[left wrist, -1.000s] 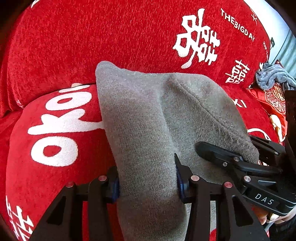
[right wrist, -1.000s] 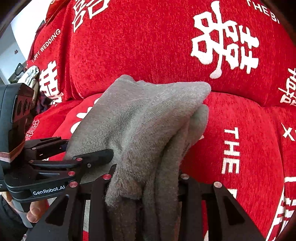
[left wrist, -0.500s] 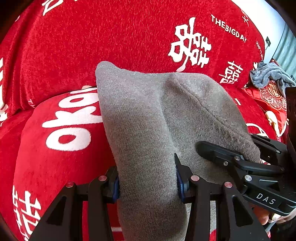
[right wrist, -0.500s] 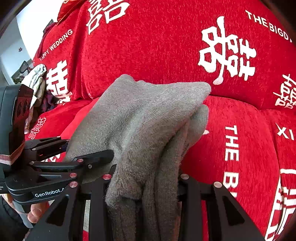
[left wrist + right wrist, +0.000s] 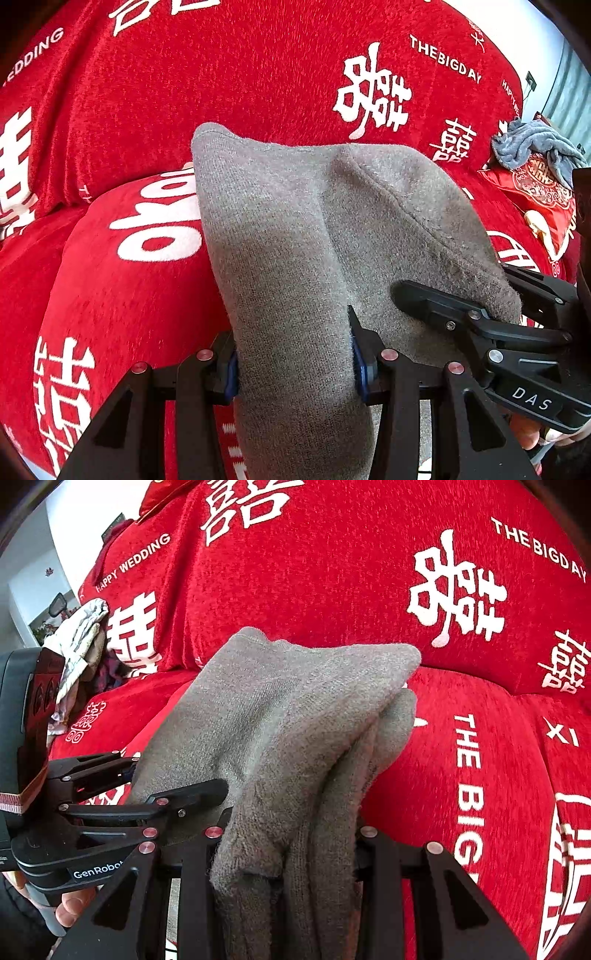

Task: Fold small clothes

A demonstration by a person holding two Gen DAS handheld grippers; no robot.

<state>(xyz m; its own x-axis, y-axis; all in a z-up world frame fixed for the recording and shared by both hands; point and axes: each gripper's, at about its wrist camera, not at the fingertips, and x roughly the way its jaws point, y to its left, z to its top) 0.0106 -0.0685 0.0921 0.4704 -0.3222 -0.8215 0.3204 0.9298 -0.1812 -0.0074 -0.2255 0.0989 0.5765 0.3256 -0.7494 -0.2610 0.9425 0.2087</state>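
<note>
Two close wrist views facing the sofa (image 5: pixel 258 74), sharing the grey garment (image 5: pixel 295 240)

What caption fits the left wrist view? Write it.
Both grippers clamp a grey knitted sock above a red printed sofa cover.

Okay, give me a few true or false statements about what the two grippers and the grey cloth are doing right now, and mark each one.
1. Both grippers grip the same grey cloth. True.
2. The left gripper is open and empty. False: it is shut on the grey cloth.
3. The sofa cover is red with white lettering. True.
4. The right gripper holds a blue towel. False: it is shut on bunched grey cloth; a blue-grey towel lies apart on the sofa.
5. The cloth lies flat and spread on the seat. False: it is held up between the grippers.
</note>
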